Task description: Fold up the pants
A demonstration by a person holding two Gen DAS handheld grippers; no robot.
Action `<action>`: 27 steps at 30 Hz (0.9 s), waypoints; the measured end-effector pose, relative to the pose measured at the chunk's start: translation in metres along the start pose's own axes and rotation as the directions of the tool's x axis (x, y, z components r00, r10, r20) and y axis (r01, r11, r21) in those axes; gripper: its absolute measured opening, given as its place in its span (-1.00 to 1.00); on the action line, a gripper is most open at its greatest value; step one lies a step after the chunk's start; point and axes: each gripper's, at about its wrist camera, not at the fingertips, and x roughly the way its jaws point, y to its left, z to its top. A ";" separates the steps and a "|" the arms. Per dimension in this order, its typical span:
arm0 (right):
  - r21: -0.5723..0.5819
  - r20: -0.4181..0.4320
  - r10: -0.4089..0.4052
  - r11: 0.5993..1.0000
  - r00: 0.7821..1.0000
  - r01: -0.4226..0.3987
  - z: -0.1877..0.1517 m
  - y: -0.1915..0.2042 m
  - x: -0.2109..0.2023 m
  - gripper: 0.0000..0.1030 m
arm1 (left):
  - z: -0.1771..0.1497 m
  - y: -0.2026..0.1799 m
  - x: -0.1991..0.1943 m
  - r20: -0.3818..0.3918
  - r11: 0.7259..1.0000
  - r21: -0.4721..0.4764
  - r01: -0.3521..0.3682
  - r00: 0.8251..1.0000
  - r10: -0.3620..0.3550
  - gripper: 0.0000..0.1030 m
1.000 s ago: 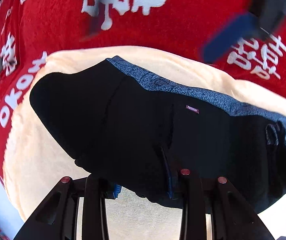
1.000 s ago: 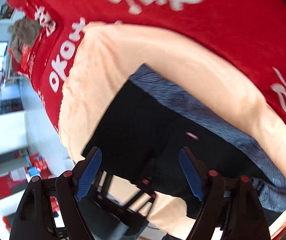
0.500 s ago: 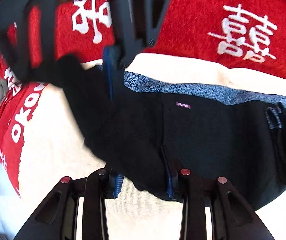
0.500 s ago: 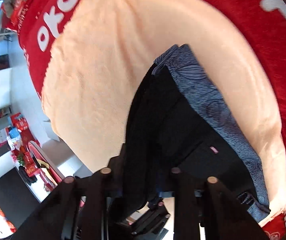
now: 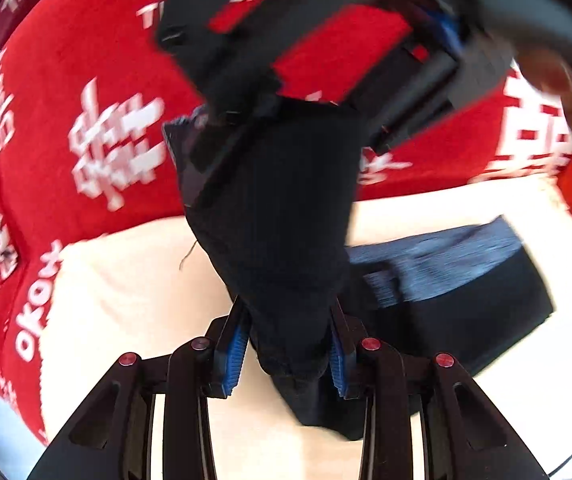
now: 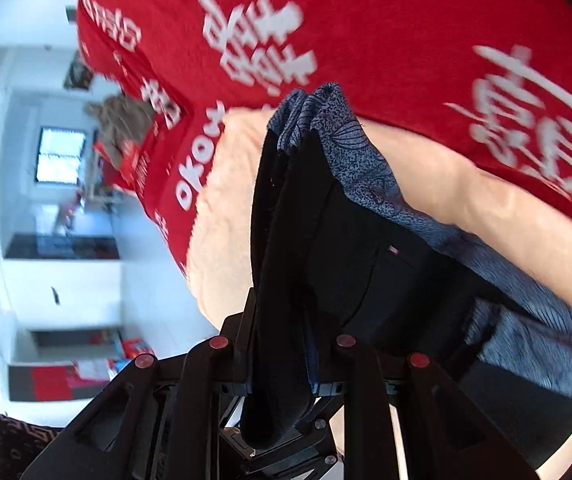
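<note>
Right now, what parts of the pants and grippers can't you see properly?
- Left wrist view: the right gripper is blurred, so how its jaws stand is unclear there.
- Left wrist view: the pants hide the left gripper pads' faces.
- Right wrist view: bunched pants cover the right gripper pads.
- Both views: the pant legs' full length is cut off.

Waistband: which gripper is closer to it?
Right. The right gripper grips the pants right below the patterned waistband; the left gripper clamps black fabric lower down.
</note>
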 end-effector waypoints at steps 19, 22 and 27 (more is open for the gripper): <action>0.370 0.256 0.042 0.919 0.966 -0.138 -0.164 -0.266 -0.104 -0.54 | -0.022 -0.241 0.053 -0.160 0.922 0.373 0.107 0.986 -0.050 -0.29; 0.368 0.217 -0.002 0.926 0.976 -0.080 -0.168 -0.277 -0.090 -0.52 | -0.027 -0.246 0.060 -0.192 0.923 0.373 0.097 0.981 -0.026 -0.12; 0.335 0.201 -0.085 0.942 0.976 0.013 -0.177 -0.272 -0.092 -0.42 | -0.038 -0.242 0.046 -0.231 0.921 0.367 0.135 0.972 -0.051 0.27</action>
